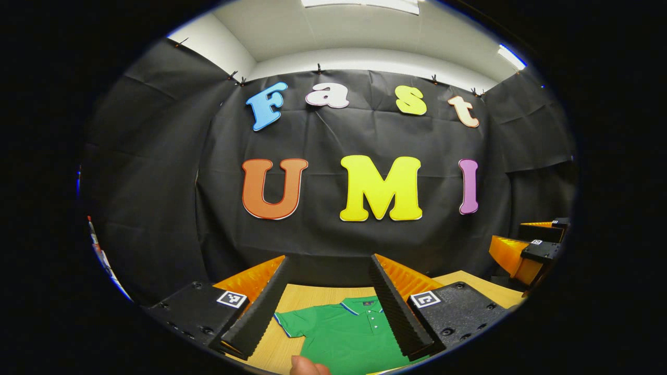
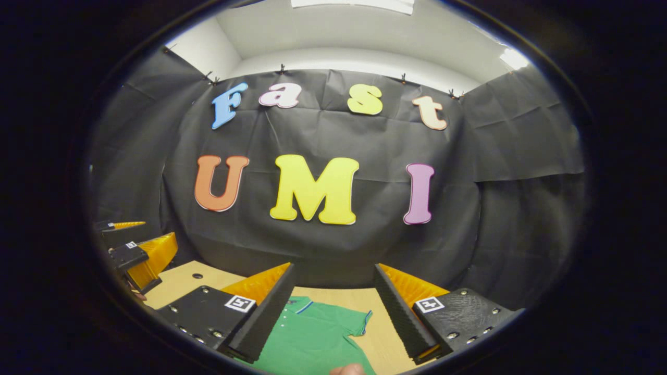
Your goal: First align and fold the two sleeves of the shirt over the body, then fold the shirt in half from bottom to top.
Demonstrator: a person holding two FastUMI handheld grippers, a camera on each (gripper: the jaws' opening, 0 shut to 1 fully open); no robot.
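Black cloth hangs behind a light wooden table [image 1: 307, 299] under a white ceiling, and both tools are raised above that tabletop, looking forward more than down. Closest to the lens in the left gripper view, the left gripper [image 1: 329, 304] has its fingers spread wide apart with nothing between them but air; through the gap lies the green polo shirt [image 1: 346, 333], flat on the wood, collar and button placket towards the far edge and one short sleeve [image 1: 289, 322] spread out sideways. A fingertip [image 1: 307, 367] of the person holding the tool pokes in at the bottom edge. The right gripper [image 2: 333, 312] is likewise parted and empty in the right gripper view, framing the shirt's other sleeve [image 2: 354, 320], which lies out flat beside the body. Each tool appears off to the side in the other's view, so the two seem to sit side by side, one to each half of the garment, which suits a start on the sleeves. Judging by both sleeves lying open, no fold has been made yet; the likely first job is to come down and pinch each sleeve edge.
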